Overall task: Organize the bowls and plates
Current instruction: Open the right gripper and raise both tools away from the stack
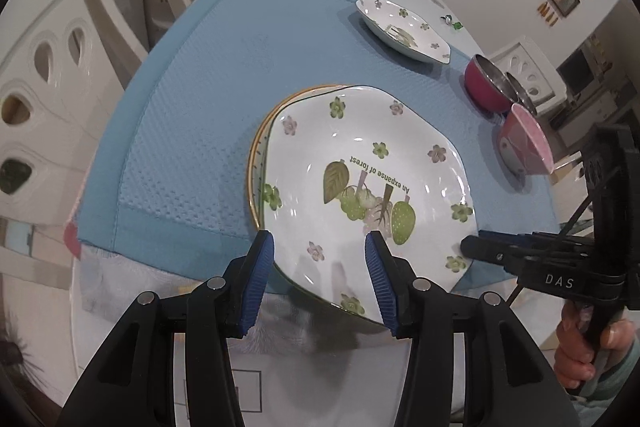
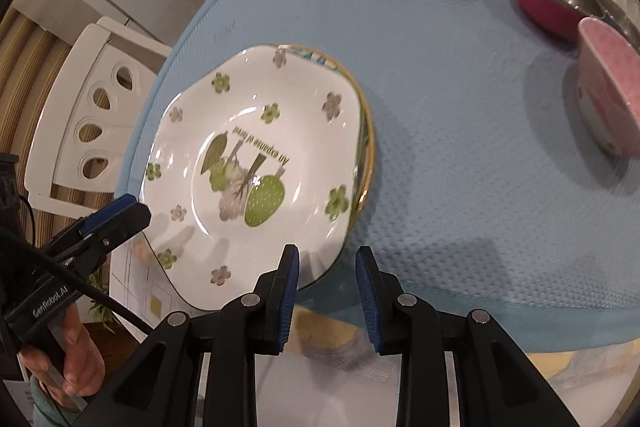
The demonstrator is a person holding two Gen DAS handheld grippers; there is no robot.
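Seeing both my grippers open, L gripper (image 1: 320,277) & R gripper (image 2: 328,291), over near rim of floral plate (image 1: 368,183) stacked on gold-rimmed plate (image 1: 256,147), mat centre. 1 o'clock: pink bowl (image 1: 524,143), red bowl (image 1: 486,87); 12: second floral dish (image 1: 404,27).

A white floral plate (image 1: 368,187) printed "An expanse of forest" sits upright on a gold-rimmed plate (image 1: 256,147), overhanging the near edge. A matching smaller plate (image 1: 404,27) lies far back; a magenta steel-lined bowl (image 1: 486,87) and pink bowl (image 1: 524,143) stand right.
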